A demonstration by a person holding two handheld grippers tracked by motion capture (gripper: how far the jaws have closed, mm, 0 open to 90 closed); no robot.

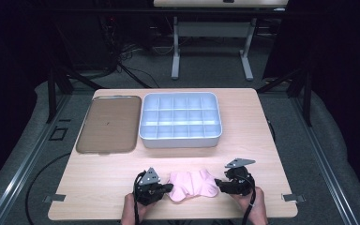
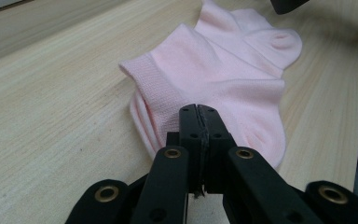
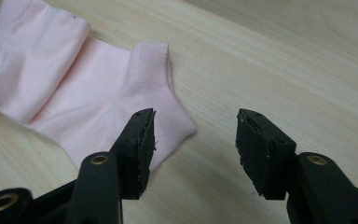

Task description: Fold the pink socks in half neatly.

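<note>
Two pale pink ankle socks [image 1: 192, 185] lie overlapping and rumpled near the table's front edge, between my two grippers. My left gripper [image 1: 170, 187] is at their left end. In the left gripper view its jaws [image 2: 198, 112] are pressed together on the near edge of the front sock [image 2: 223, 74], by the ribbed cuff. My right gripper [image 1: 219, 183] is at the right end and stands open [image 3: 193, 140]. One of its jaws hovers over a sock's cuff corner [image 3: 154, 88] and the other over bare wood.
A white tray of small compartments [image 1: 181, 138] stands at the table's middle back, with a flat brown tray [image 1: 108, 124] to its left. Bare wood lies between the trays and the socks. The person's hands reach in at the front edge.
</note>
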